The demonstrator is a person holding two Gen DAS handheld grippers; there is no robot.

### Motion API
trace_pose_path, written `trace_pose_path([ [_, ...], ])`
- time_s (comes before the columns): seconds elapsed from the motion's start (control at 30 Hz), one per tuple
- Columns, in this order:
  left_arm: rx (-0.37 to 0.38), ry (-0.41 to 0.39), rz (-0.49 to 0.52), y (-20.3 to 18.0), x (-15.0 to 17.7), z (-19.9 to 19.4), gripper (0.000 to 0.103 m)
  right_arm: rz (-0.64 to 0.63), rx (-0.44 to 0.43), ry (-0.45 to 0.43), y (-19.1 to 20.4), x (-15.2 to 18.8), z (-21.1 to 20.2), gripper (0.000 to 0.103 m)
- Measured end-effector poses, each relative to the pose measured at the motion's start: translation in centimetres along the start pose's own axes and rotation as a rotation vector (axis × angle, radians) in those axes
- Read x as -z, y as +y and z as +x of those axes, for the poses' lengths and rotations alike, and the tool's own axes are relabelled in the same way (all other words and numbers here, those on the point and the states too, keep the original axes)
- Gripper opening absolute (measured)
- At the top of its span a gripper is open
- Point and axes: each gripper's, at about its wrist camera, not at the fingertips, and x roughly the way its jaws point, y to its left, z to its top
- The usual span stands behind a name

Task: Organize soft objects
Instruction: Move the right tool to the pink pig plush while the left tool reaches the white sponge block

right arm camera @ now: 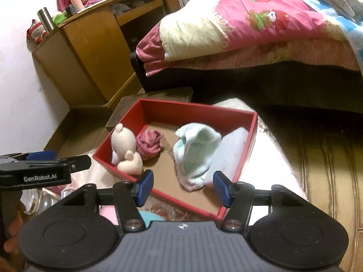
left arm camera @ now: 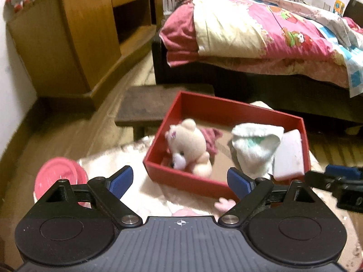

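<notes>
Red box (left arm camera: 226, 111), centre frame, is holding a cream bear (left arm camera: 188, 149), maroon cloth (right arm camera: 148, 145) and white towel (right arm camera: 195, 151). Pink plush piece (left arm camera: 223, 204) is lying outside, just below the box's near wall, nearest the left gripper (left arm camera: 180, 180), between its released jaws. Right gripper (right arm camera: 182, 187) is hovering empty, jaws spread.

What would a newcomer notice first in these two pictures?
Probably the shallow red cardboard box in the middle, on a pale fluffy cover. Inside lie a cream plush bear at its left end and a crumpled white-and-mint cloth towards the right. Behind it stands a bed with a bright pink cartoon quilt.
</notes>
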Motion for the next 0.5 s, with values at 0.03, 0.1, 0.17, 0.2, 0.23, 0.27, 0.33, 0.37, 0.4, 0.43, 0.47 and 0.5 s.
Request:
trace_pose_path([
  [0.03,0.006,0.004,-0.01,0.3,0.2,-0.2,0.087,-0.006,-0.002,0.008,0.1,0.3,0.1,0.03],
  [0.1,0.01,0.011,-0.019,1.0,0.6,-0.6,0.087,-0.022,-0.005,0.034,0.4,1.0,0.3,0.03],
  [0.17,0.016,0.017,-0.025,1.7,1.2,-1.2,0.087,-0.043,-0.014,0.061,0.8,1.8,0.6,0.03],
  [0.2,0.019,0.02,-0.029,2.0,1.7,-1.6,0.087,-0.06,-0.02,0.076,1.1,2.2,0.8,0.03],
  [0.23,0.023,0.023,-0.034,2.4,2.1,-1.9,0.088,-0.083,-0.029,0.092,1.6,2.6,1.1,0.03],
  [0.27,0.026,0.027,-0.039,2.7,2.6,-2.2,0.088,-0.106,-0.039,0.106,2.0,2.9,1.3,0.03],
  [0.33,0.032,0.042,-0.048,3.2,3.4,-2.6,0.088,-0.147,-0.059,0.13,3.0,3.3,1.6,0.032],
  [0.37,0.042,0.054,-0.055,3.4,4.0,-2.8,0.088,-0.173,-0.07,0.143,3.6,3.6,1.8,0.033],
  [0.4,0.053,0.061,-0.062,3.7,4.5,-3.0,0.088,-0.192,-0.077,0.148,4.0,3.8,2.0,0.035],
  [0.43,0.064,0.069,-0.071,3.9,4.9,-3.2,0.088,-0.215,-0.083,0.152,4.6,4.0,2.1,0.035],
  [0.47,0.075,0.078,-0.079,4.2,5.4,-3.4,0.088,-0.232,-0.085,0.155,4.9,4.3,2.2,0.036],
  [0.5,0.085,0.084,-0.083,4.3,5.7,-3.5,0.088,-0.254,-0.09,0.157,5.4,4.5,2.3,0.036],
])
